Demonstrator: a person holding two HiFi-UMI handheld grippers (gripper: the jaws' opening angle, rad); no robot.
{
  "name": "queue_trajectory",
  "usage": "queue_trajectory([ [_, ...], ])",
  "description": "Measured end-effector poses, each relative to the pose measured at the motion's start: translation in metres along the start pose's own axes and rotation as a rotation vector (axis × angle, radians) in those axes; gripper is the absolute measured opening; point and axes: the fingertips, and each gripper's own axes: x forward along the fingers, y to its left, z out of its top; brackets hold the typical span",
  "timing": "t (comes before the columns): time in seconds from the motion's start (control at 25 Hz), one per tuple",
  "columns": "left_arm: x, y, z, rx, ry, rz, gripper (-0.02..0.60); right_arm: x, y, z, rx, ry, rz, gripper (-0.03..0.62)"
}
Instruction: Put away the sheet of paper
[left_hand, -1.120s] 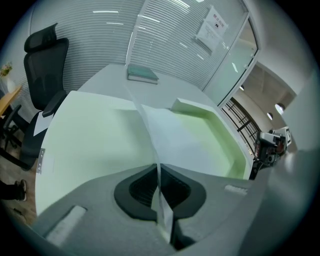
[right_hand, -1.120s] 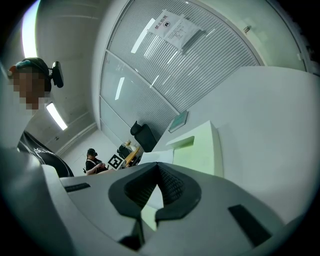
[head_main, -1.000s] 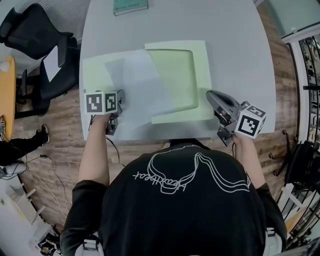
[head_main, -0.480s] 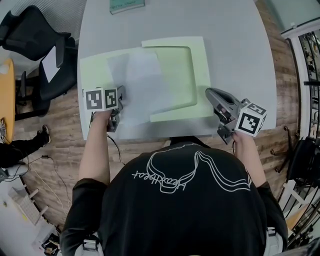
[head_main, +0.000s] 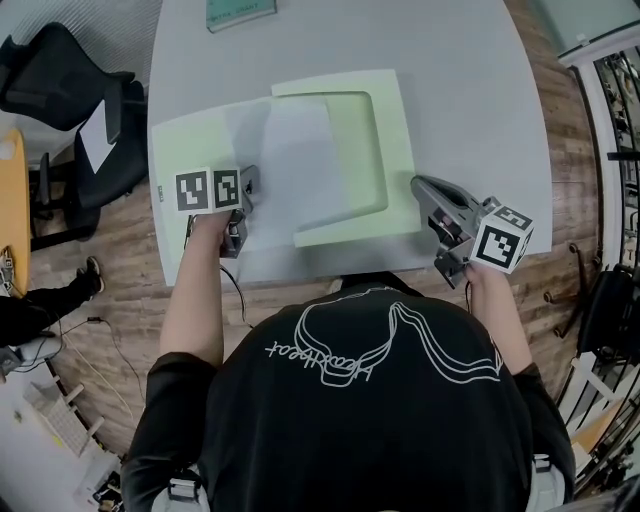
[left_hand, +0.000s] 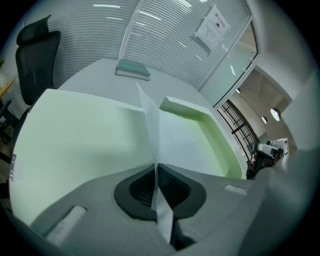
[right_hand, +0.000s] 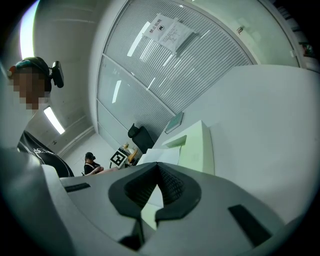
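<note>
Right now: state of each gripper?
Left gripper: closed on the sheet of paper.
Right gripper: closed, nothing between its fingers.

Sees only the near strip of the teal book (head_main: 240, 12), cut by the head view's top edge. Cannot read the print on the notice (left_hand: 215, 24) on the glass wall: too small. Loses the middle of the green folder (head_main: 395, 150) under the sheet of paper (head_main: 300, 170), and the near edge of the table (head_main: 480, 100) behind the person's torso (head_main: 380, 400). Finds the office chair (head_main: 60, 85) clipped at the left edge.
</note>
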Motion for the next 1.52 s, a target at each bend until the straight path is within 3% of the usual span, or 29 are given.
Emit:
queue_trajectory([
  [0.88,0.044,-0.059,0.008,-0.051,0.039,-0.125,0.012,-0.007,-0.010,0.000,0.025,-0.030,-0.007,0.008],
  [1.16,0.054,-0.069,0.010,-0.058,0.038,-0.124,0.012,-0.007,-0.013,-0.003,0.049,-0.039,-0.009,0.008],
  [1.32,0.056,-0.075,0.012,0.002,0.020,-0.087,0.014,-0.007,-0.013,-0.005,0.058,-0.046,-0.002,0.008],
  [1.36,0.057,-0.076,0.012,0.023,0.016,-0.074,0.021,-0.007,-0.013,-0.005,0.058,-0.046,-0.001,0.008],
  [1.44,0.057,-0.079,0.013,0.053,0.008,-0.061,0.126,-0.007,-0.013,-0.005,0.058,-0.046,0.001,0.008],
  [1.52,0.056,-0.082,0.016,0.073,-0.012,-0.043,0.188,-0.007,-0.013,-0.005,0.061,-0.048,0.004,0.008],
])
